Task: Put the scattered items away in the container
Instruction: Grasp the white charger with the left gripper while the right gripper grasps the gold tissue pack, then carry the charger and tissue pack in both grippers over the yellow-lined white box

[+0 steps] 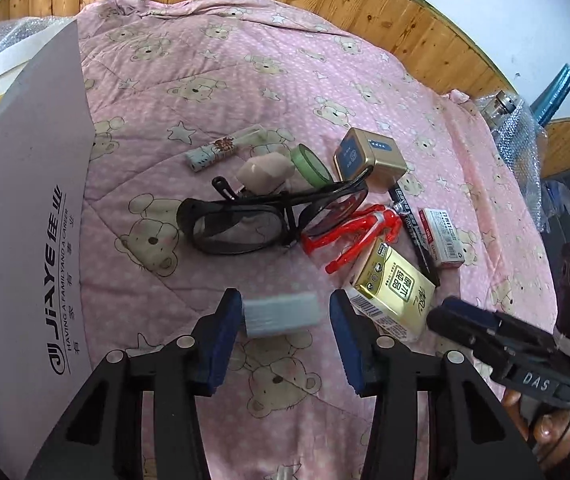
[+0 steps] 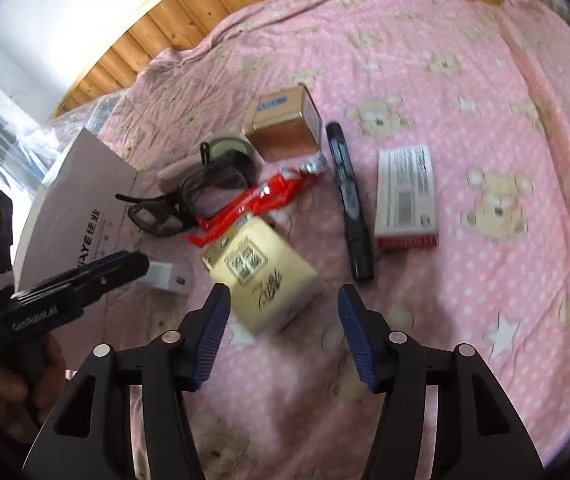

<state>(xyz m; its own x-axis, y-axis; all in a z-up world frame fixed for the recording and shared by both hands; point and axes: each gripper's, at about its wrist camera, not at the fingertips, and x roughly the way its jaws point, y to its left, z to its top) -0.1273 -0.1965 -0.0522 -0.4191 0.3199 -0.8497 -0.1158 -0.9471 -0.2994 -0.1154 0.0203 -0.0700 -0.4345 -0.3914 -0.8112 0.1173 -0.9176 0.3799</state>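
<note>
between the spread blue pads of my left gripper (image 1: 285,334) sits a small pale grey block (image 1: 281,314), blurred; it lies against the left pad with a gap to the right one, so the claw is released, not clamped on it. just past the right finger lies the gold carton (image 1: 391,290), and beyond that the red plastic clip (image 1: 349,232) and the black glasses (image 1: 261,220), their arms crossing over a beige pouch (image 1: 263,172) and a green tape roll (image 1: 311,164). farther out a patterned tube (image 1: 219,150) rests alone on the pink bear quilt (image 1: 245,72), with the gold tin (image 1: 369,158) to the right of the roll. off to the claw's far left stands the white printed box (image 1: 25,216) (the container, i take it; its inside is out of sight from here).

on my right gripper (image 2: 285,328) the fingers are likewise parted and grip nothing; the gold carton (image 2: 263,276) lies just ahead of its left pad, tilted. a black marker (image 2: 351,200) runs away from the right fingertip, and the red-and-white small box (image 2: 407,196) lies beside it, farther right. the tin (image 2: 285,124) is well ahead, with the glasses (image 2: 189,200) and red clip (image 2: 253,204) ahead to the left. at far left i see the other gripper's body and the hand (image 2: 17,376) holding it, in front of the white box (image 2: 81,208).
</note>
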